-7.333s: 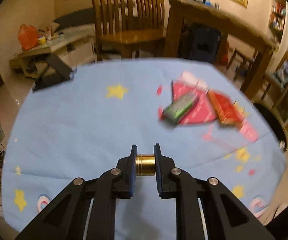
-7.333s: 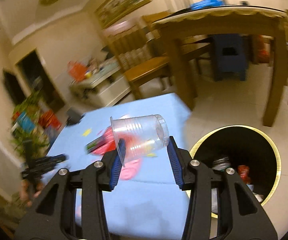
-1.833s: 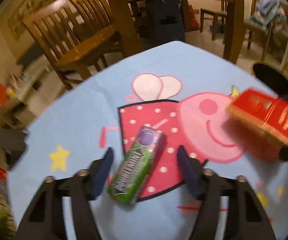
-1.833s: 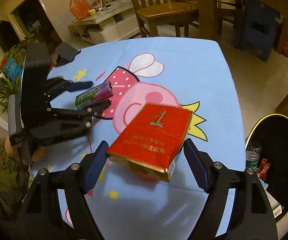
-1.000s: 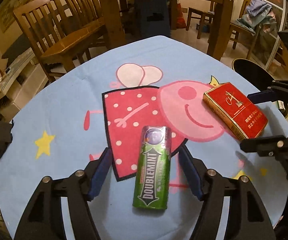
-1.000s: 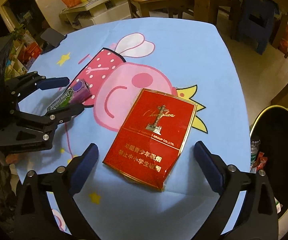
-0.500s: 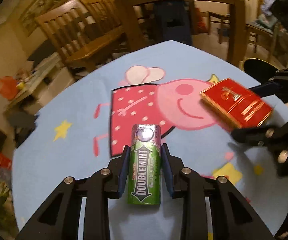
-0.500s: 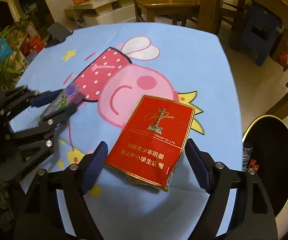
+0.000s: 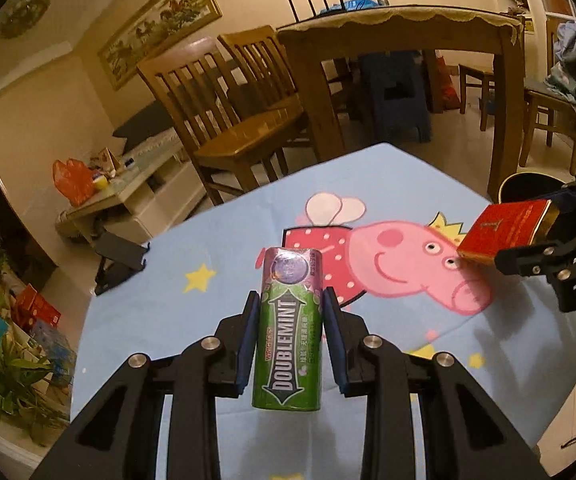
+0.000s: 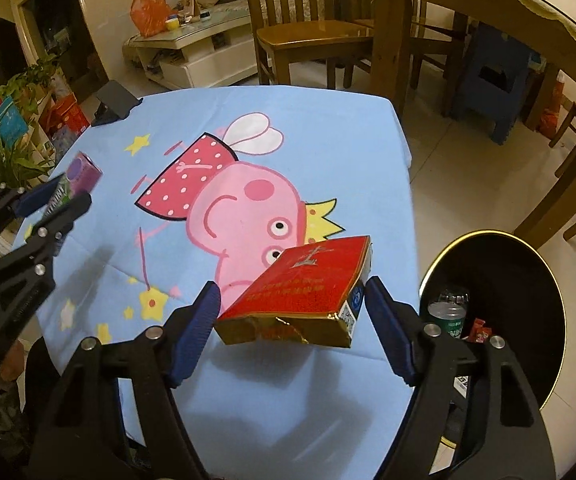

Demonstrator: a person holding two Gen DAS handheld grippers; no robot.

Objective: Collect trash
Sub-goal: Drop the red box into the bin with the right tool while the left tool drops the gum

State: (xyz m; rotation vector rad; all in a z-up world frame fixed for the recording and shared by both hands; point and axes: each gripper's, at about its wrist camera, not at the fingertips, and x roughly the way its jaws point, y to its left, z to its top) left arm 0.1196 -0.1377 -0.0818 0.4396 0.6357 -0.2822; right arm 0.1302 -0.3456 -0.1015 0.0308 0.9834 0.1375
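We have the left gripper (image 9: 288,335) clamped on the rigid, slick Doublemint gum bottle (image 9: 290,330) mid-body; the right gripper (image 10: 292,326) pinches the light, crushable red cigarette carton (image 10: 303,289) by its edges.

Bin (image 10: 495,280) cut by right gripper arm; gum pack (image 10: 72,179) half hidden behind left fingers (image 10: 68,210).

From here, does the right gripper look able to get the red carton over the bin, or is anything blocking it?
Probably yes. The right gripper, whose jaws have just been closing, holds the red carton lifted off the blue tablecloth. The open black bin stands just beside it, with nothing between them.
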